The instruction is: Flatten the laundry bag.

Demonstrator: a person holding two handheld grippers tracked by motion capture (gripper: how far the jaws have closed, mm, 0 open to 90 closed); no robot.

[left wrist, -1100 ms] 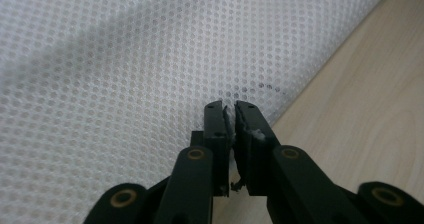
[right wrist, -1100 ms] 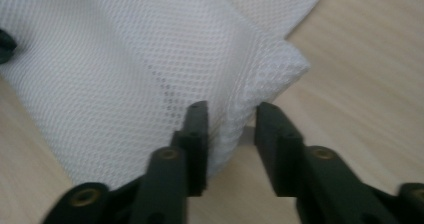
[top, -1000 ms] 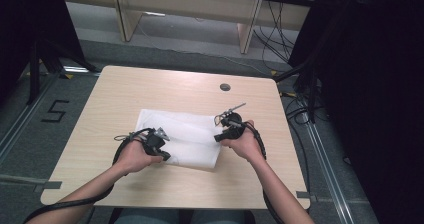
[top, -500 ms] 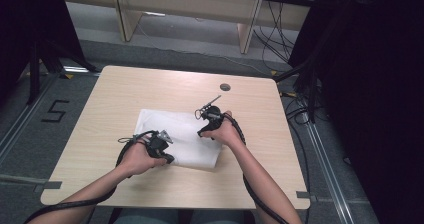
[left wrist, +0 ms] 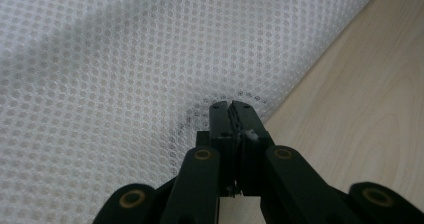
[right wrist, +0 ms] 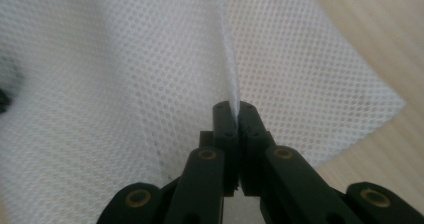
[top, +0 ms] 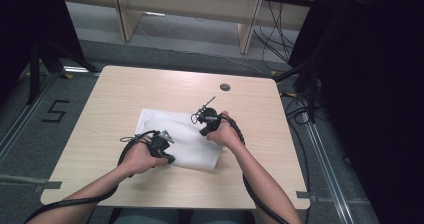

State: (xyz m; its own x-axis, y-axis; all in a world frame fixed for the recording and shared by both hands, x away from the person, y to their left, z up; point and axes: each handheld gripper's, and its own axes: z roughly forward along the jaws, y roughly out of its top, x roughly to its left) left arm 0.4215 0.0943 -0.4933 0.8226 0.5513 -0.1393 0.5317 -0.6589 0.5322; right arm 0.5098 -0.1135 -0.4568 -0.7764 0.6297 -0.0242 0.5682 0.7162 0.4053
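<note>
A light wooden table [top: 125, 91] is filling the middle of the high view, and a white mesh cloth [top: 175, 129] is lying flat just below its centre. At the lower left of that cloth, the person's left hand [top: 137, 158] is holding the left gripper [top: 169, 159] down at the cloth's near edge. In the left gripper view its black jaws are standing pressed together, with a bit of the mesh cloth [left wrist: 125, 59] seeming to be caught between the tips, right beside the cloth's border where bare table [left wrist: 370, 99] is showing at the right of the frame. The weave is puckering slightly around the tips.

Moving rightward in the high view, the right hand [top: 225, 133] is gripping the right gripper [top: 202, 132] over the upper right part of the cloth, slightly right of the frame's centre. Its jaws have just been closing, and in the right gripper view they are pinching a raised fold of the mesh cloth [right wrist: 100, 84], which is standing up as a thin ridge running from the tips toward the top of the frame. A corner of the cloth is lying on the table [right wrist: 380, 29] at the right of that view.

A small dark round hole [top: 225, 87] is sitting in the tabletop above the right hand.
</note>
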